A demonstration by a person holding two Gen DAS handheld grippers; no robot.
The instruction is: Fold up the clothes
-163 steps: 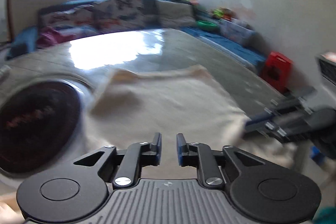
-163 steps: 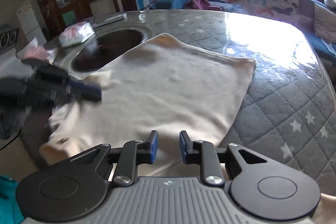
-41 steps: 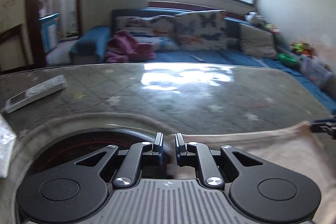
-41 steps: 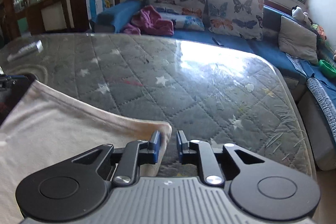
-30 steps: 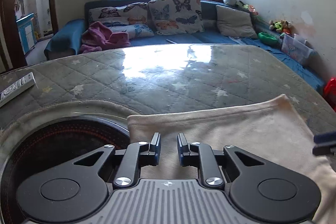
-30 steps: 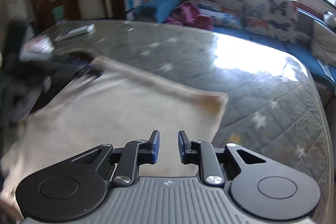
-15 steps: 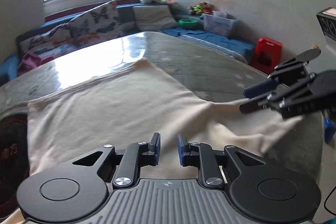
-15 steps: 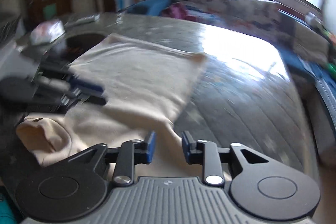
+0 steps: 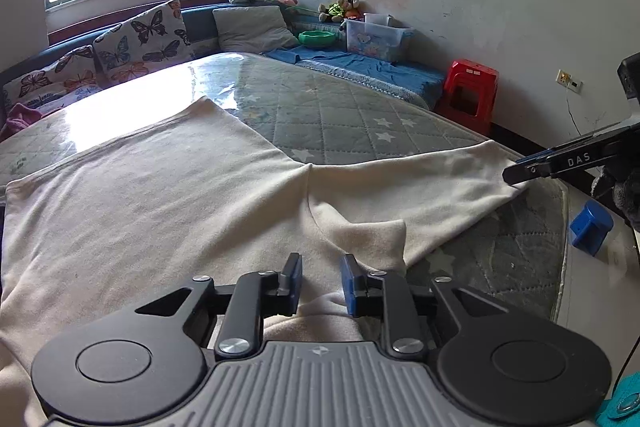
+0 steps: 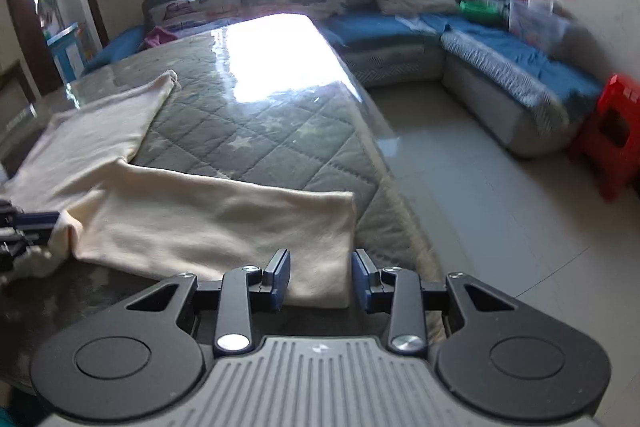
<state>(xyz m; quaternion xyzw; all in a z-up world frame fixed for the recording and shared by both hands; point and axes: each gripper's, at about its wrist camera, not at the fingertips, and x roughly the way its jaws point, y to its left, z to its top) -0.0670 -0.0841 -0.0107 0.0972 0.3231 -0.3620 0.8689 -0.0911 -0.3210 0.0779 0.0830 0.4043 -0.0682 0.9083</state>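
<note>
A cream long-sleeved shirt (image 9: 160, 195) lies spread flat on the quilted grey table cover (image 9: 340, 115). Its right sleeve (image 9: 420, 187) stretches out toward the table's right edge. My left gripper (image 9: 319, 277) is open and empty, low over the shirt near the collar. My right gripper (image 10: 320, 277) is open, its jaws on either side of the sleeve's cuff end (image 10: 320, 227). It also shows in the left wrist view (image 9: 532, 171) at the cuff. The left gripper shows in the right wrist view (image 10: 28, 223) at the far left.
A blue sofa (image 10: 500, 67) with butterfly cushions (image 9: 140, 43) runs behind and right of the table. A red stool (image 9: 468, 95) stands by the wall. A blue block (image 9: 591, 227) lies past the table's right edge. Tiled floor (image 10: 480, 187) lies right of the table.
Both grippers left the shirt's far hem and swung back to the near side. The right gripper moved to the sleeve cuff and opened wider. The sleeve now lies stretched out flat.
</note>
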